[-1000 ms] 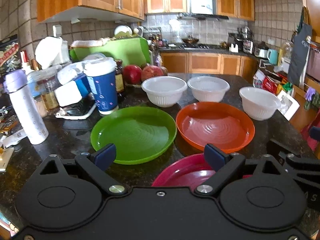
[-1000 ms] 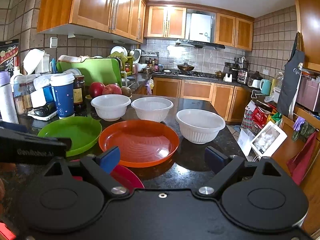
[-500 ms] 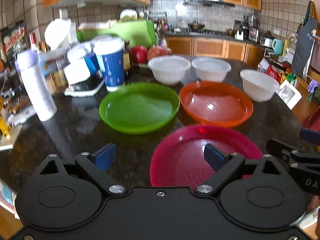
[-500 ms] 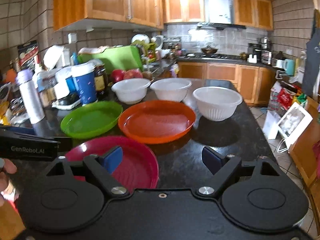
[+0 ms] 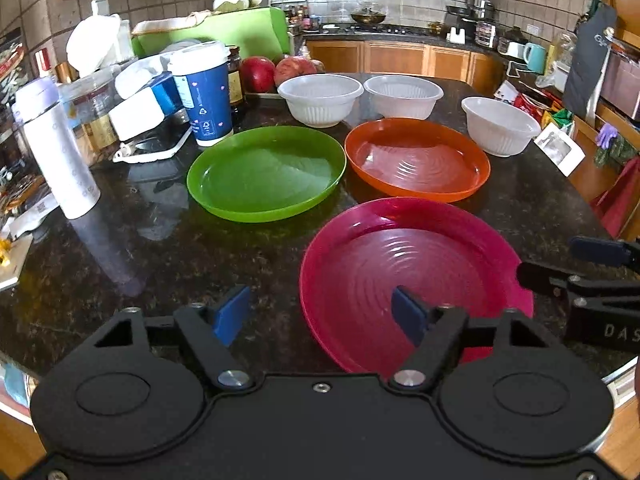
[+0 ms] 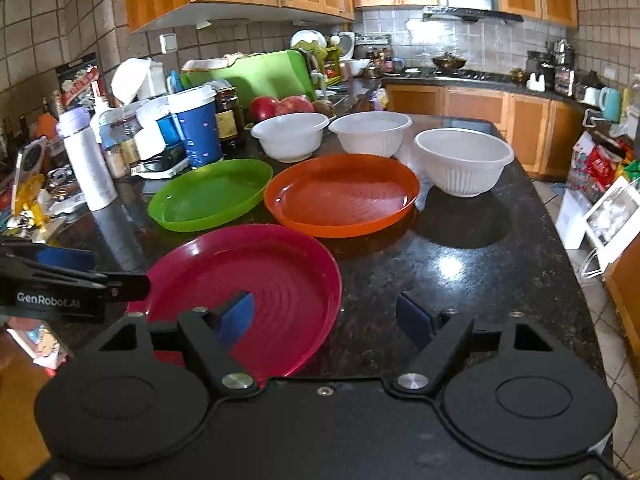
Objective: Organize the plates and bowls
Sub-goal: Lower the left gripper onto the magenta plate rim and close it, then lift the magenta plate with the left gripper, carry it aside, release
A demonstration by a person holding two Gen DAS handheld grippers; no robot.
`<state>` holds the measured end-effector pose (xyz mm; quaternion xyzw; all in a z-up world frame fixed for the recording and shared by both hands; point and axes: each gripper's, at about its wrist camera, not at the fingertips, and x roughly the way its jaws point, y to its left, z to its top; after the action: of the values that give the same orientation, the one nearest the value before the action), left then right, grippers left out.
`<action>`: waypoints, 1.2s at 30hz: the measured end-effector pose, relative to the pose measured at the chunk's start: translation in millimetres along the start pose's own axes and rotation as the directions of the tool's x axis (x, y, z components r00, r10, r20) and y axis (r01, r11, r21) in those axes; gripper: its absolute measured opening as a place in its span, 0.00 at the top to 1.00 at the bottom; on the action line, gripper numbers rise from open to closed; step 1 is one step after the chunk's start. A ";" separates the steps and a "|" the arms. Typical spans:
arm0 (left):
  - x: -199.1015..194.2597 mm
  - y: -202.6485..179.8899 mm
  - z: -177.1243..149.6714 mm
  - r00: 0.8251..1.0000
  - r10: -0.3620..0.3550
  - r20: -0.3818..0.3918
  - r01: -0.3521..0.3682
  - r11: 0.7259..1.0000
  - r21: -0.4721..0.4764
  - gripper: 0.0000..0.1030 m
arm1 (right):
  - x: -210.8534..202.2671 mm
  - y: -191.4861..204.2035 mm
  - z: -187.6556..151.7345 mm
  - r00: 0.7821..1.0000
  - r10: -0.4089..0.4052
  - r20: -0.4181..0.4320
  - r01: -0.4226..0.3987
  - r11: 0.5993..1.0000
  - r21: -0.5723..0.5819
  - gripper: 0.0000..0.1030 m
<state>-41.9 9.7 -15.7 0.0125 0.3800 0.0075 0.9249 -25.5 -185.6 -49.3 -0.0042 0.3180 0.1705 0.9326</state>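
Plates are lying nearest: the red plate [image 5: 412,280] is sitting at the lower centre of the left view, its near rim passing between the jaws of the left hand-held gripper [image 5: 320,314], which are closing around it without pressing yet, probably so it can be lifted for stacking. The right hand-held gripper [image 6: 326,318] is closing too, straddling the plate's right rim, its pads not gripping. Beyond, the green plate [image 5: 266,172] and orange plate [image 5: 416,158] are lying side by side on the dark bench [image 5: 160,248]. Three white bowls [image 5: 320,98] are standing separately behind them, unstacked, toward the upper centre.
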 end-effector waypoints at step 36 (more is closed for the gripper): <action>60.0 40.3 17.9 0.940 -0.286 -0.186 0.315 0.937 0.151 0.81 | 43.5 24.5 -6.1 0.955 -0.256 -0.150 0.281 0.941 0.186 0.88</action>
<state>13.2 51.0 -44.0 0.0361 0.4499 -0.1673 0.8765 -4.8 -149.5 -77.5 0.0383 0.3873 0.0073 0.9211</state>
